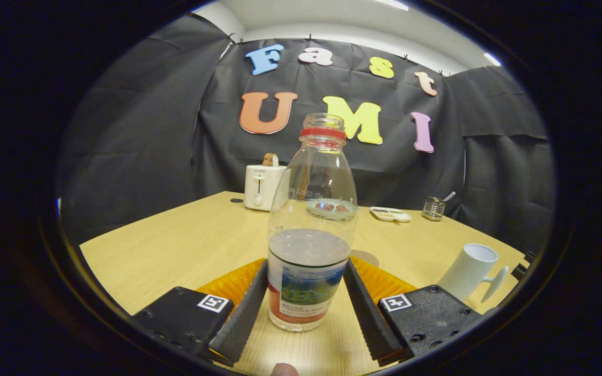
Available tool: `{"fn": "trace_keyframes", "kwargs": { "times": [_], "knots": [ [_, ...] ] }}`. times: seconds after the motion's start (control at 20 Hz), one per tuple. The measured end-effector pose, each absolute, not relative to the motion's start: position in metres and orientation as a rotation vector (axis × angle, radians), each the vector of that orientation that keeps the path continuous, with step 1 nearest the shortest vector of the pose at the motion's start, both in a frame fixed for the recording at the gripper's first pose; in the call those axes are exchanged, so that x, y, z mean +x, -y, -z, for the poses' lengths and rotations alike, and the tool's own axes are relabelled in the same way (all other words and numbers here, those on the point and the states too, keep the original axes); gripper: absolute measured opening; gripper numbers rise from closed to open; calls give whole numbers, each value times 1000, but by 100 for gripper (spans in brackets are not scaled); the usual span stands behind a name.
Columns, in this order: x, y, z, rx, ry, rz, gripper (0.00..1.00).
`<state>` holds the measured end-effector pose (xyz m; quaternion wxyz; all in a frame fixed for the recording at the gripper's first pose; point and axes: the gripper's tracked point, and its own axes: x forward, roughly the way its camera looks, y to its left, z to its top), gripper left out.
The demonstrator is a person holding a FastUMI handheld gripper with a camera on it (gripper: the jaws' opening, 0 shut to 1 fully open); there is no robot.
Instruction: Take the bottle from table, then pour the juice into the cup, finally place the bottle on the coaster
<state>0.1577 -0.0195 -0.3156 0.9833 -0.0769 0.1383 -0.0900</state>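
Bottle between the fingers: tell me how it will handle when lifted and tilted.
The bottle is clear plastic with its red-ringed neck uncapped, so a hard squeeze would probably dent it and could push liquid up. It looks about half full, so likely moderately light, with weight shifting when tilted. The gripper has ribbed fingers flanking the labelled base, which should limit slipping.
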Motion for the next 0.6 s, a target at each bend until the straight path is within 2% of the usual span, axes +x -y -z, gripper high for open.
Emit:
{"fn": "trace_keyframes", "kwargs": {
  "times": [0.25, 0.6],
  "knots": [
    [150, 19, 307, -137, -283, 168, 81],
    [130, 17, 252, -110, -237, 153, 79]
  ]
}}
